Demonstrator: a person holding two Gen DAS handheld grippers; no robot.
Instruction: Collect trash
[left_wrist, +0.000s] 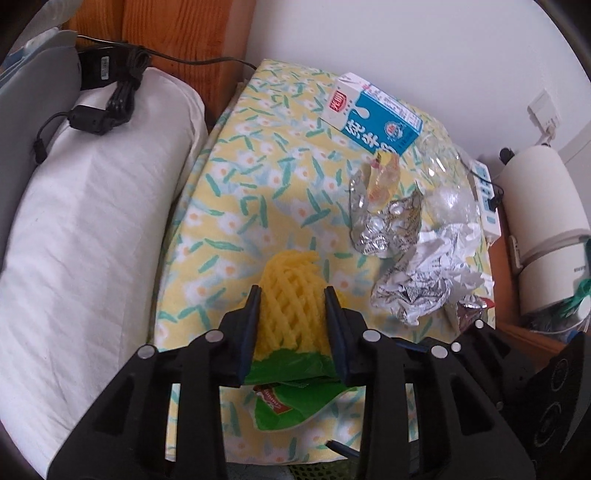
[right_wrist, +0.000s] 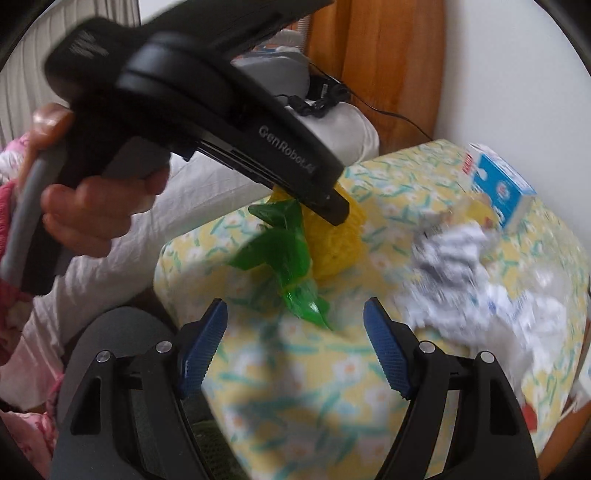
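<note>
Trash on flowered table; yellow foam net (left_wrist: 291, 295) near edge, clamped between left gripper (left_wrist: 291, 301) fingers. Right gripper (right_wrist: 295, 317) fingers apart, empty. Risk: soft net slips, green wrapper (left_wrist: 291, 398) beneath drags off.

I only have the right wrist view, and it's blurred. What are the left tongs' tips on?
Observer: The left tongs are closed on the yellow foam net, one pad on each side.
Reviewer: What's the blurred pile to its right?
Observer: Crumpled silver foil wrappers and crumpled printed paper.
Reviewer: Anything beyond them?
Observer: A white power strip past the edge of the floral cloth.
</note>
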